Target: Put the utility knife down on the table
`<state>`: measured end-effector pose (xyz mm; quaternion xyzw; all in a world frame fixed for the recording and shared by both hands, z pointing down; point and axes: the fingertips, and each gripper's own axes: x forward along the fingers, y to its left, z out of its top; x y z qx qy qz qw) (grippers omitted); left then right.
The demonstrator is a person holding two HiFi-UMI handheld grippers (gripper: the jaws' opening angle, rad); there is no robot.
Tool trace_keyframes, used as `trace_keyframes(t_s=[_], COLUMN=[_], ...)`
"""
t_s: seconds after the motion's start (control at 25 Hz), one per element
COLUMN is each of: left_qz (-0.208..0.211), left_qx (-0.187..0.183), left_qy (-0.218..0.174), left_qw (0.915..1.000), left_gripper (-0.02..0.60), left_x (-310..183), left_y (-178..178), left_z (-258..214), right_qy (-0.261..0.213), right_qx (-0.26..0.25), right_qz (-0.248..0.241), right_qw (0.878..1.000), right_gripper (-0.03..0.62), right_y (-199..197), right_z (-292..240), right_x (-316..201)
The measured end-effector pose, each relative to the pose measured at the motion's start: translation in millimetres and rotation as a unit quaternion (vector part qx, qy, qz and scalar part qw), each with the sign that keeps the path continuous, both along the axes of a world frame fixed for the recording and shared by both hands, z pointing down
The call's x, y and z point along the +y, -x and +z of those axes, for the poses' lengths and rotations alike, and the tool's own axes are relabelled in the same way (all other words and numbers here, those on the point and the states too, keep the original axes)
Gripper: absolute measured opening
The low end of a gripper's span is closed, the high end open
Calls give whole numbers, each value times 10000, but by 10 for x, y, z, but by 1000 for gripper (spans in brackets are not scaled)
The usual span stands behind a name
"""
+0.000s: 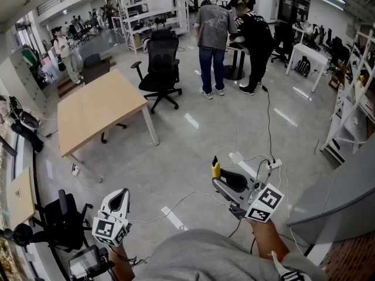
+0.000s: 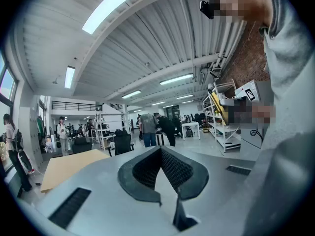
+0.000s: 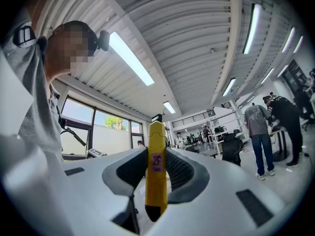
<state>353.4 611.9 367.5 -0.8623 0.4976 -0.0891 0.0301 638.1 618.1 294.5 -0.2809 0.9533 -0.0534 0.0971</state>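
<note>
A yellow utility knife point(image 1: 215, 168) stands upright between the jaws of my right gripper point(image 1: 219, 179), which is shut on it at chest height above the floor. In the right gripper view the utility knife point(image 3: 156, 168) shows a small pink label and its tip rises past the pads of the right gripper point(image 3: 156, 156). My left gripper point(image 1: 120, 195) is held low at the left, shut, with nothing in it; the left gripper point(image 2: 160, 150) has its pads meeting at the tips. The light wooden table point(image 1: 99, 107) stands ahead to the left, some way from both grippers; the table point(image 2: 66, 165) also shows in the left gripper view.
A black office chair point(image 1: 161, 63) stands behind the table. Two people point(image 1: 214, 34) stand at a far desk. Cables and a power strip point(image 1: 258, 164) lie on the floor near the right gripper. White shelves point(image 1: 354, 104) line the right; another black chair point(image 1: 64, 218) is at the lower left.
</note>
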Motion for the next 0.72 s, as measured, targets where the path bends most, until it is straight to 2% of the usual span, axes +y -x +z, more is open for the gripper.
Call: trace_keyframes(t_s=[0.44,0.6,0.72], left_qz=[117,240,352], left_qx=[54,97,105], left_qy=[28,-15,-18], left_qw=[9999,9997,9993], left_gripper=[4,3,3], left_x=[120,279,320], left_y=[186,425,442], left_z=[-83,40,75], right_qy=[121,216,267], right_qx=[24,-127,-221], right_qz=[174,176,208], right_qw=[9998,9995,9992], right_gripper=[118,117,118], right_y=[189,471,528], right_z=[-93,-6,11], right_x=[163,388,470])
